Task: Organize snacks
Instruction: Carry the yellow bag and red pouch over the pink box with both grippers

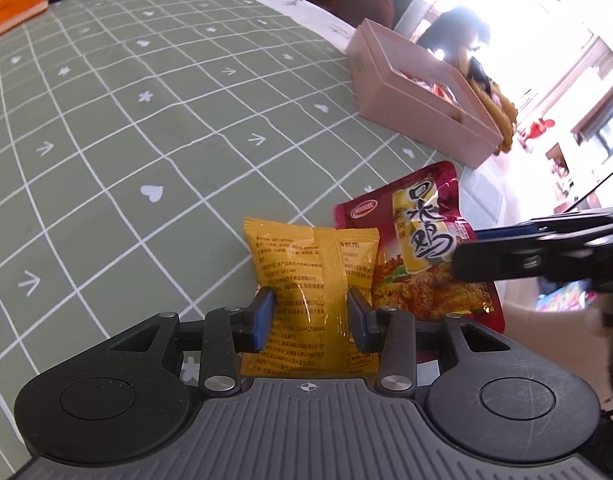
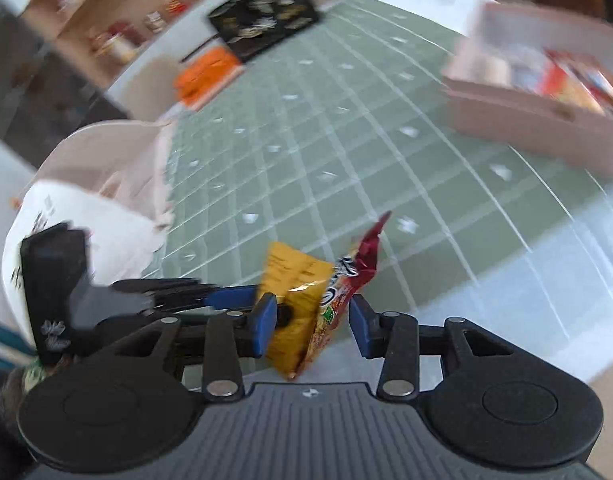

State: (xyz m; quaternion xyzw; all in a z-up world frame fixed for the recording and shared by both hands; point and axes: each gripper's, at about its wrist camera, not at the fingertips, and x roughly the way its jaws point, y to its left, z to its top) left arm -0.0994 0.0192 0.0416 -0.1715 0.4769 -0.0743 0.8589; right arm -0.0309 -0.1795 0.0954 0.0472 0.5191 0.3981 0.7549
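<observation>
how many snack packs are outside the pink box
2: a yellow pack between the left tool's fingers, and a red pack beside it. More may be hidden.
</observation>
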